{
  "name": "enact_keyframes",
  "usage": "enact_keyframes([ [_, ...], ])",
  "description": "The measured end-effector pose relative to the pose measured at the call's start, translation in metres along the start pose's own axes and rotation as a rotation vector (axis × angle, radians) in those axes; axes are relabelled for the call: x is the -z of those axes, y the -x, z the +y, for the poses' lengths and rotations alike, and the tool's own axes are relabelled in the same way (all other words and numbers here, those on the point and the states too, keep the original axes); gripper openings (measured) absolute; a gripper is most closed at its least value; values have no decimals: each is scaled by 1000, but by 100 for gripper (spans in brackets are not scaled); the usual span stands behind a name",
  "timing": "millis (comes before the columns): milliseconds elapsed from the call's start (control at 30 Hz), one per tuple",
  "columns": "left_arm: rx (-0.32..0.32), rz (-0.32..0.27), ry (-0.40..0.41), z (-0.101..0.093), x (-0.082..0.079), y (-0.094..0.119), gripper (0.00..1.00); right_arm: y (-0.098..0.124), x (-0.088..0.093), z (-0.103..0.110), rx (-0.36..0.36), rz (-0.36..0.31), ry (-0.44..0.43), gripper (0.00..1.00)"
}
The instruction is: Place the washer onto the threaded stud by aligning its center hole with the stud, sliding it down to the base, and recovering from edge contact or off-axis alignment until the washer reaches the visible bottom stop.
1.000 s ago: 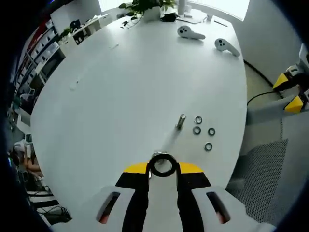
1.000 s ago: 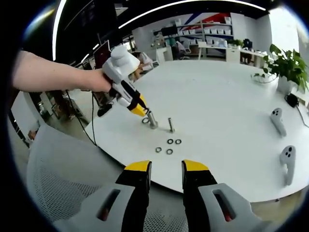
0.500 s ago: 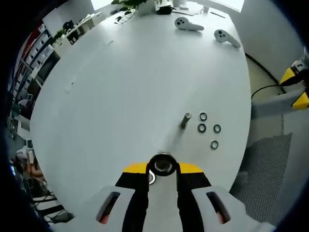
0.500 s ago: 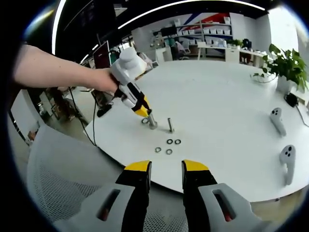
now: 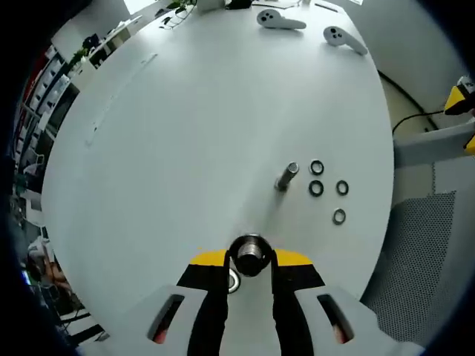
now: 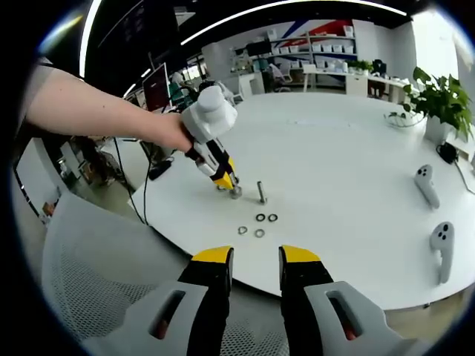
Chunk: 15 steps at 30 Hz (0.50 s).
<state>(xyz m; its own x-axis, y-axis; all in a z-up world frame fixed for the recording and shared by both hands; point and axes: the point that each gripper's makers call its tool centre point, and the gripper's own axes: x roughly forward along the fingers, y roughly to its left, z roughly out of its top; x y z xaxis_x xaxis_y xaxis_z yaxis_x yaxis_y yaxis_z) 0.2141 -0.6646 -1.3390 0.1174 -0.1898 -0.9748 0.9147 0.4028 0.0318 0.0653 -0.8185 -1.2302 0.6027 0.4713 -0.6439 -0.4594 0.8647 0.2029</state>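
Between the left gripper (image 5: 250, 261) jaws, the washer (image 5: 249, 252) caps a stud (image 6: 235, 192).

A big white oval surface (image 5: 185, 133) carries everything. Near its near edge stands a stud (image 5: 286, 176), upright, with four loose washers (image 5: 317, 167) lying flat just beside it in a small cluster. A second stud (image 6: 235, 192) stands close by, nearer the edge. Well apart, by the far edge, lie two white controllers (image 5: 280, 18). A potted plant (image 6: 439, 104) sits at that far side too.
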Motion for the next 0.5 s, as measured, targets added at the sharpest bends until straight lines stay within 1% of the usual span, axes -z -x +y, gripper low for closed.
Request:
enact_keyframes([
  [167, -6, 5, -15, -2, 3, -9, 19, 0, 1, 0, 1, 4, 1, 27],
  [333, -7, -9, -5, -2, 4, -13, 19, 0, 0, 0, 0, 3, 4, 27],
  [500, -2, -25, 30, 0, 5, -16, 21, 0, 0, 0, 0, 4, 2, 26],
])
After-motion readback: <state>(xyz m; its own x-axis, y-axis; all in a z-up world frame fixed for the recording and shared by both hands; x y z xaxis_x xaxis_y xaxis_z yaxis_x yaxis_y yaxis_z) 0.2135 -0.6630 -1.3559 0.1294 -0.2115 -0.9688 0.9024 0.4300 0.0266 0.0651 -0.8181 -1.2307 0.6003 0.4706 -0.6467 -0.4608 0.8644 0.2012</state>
